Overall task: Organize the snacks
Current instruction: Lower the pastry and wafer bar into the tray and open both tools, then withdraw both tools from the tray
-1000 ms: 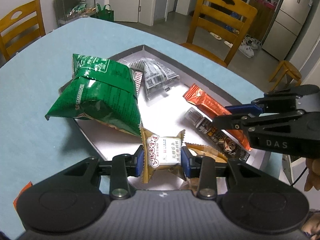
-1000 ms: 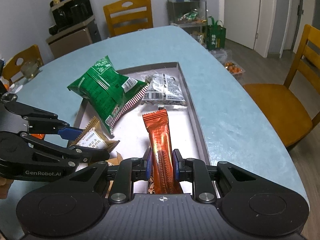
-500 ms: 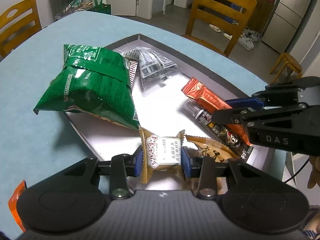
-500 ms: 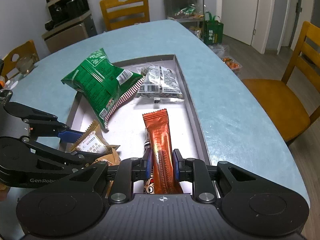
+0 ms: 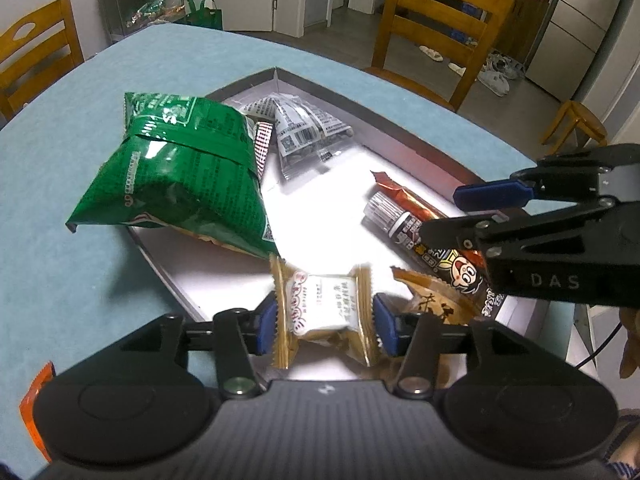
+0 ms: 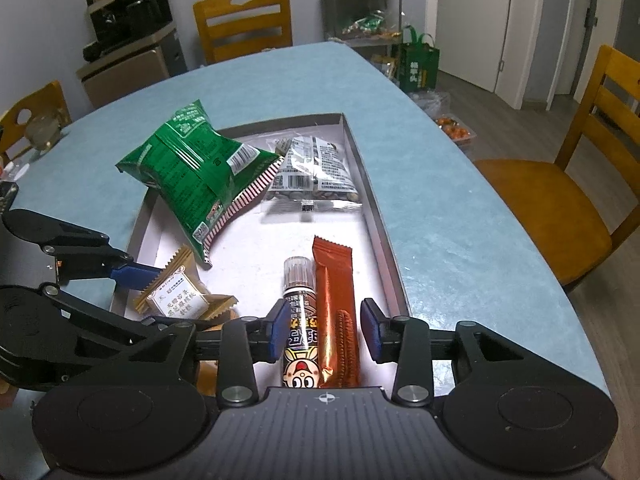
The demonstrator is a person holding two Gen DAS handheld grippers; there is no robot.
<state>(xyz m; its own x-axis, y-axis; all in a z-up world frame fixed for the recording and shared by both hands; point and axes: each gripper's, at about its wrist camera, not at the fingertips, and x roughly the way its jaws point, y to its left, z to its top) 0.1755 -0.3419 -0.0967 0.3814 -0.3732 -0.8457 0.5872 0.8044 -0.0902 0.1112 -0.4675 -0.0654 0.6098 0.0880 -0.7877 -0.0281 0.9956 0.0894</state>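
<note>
The left tool (image 5: 326,320) has its pads spread beside a small gold-wrapped pastry (image 5: 322,310), which lies at the near end of the grey tray (image 6: 376,216) on the blue worktop (image 6: 460,232). The right tool (image 6: 325,330) is apart too, straddling an orange wafer bar (image 6: 336,304) and a dark cartoon-printed stick pack (image 6: 298,320) lying side by side. Farther in, a green chip bag (image 6: 192,172) leans over the tray's left wall beside a clear nut packet (image 6: 312,172).

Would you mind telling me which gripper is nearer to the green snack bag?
Left. The left gripper sits just below the green snack bag, straddling a gold wrapped pastry; the right gripper is farther, across the tray.
</note>
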